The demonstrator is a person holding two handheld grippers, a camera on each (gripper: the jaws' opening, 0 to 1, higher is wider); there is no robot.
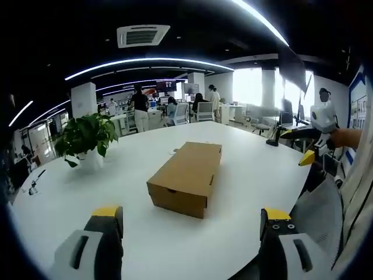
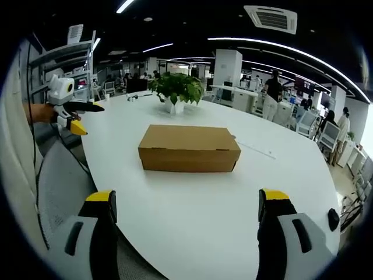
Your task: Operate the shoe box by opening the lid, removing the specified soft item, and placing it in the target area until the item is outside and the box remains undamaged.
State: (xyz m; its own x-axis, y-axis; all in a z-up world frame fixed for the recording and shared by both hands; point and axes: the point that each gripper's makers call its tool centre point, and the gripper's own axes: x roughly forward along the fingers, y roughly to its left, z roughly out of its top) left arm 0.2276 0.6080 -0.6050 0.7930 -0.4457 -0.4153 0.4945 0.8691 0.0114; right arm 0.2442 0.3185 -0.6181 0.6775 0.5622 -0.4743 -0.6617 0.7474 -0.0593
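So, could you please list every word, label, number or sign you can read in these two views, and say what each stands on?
None can be read.
The shoe box shows plain brown faces, no print visible.
The wall panels at the room's edge carry marks too blurred to read.
The screen far back is too small to read.

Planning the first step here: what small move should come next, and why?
Probably bring both open grippers, left and right, forward to the shoe box. Its lid is closed, and both grippers hang apart from it, short of the white table's near edge.
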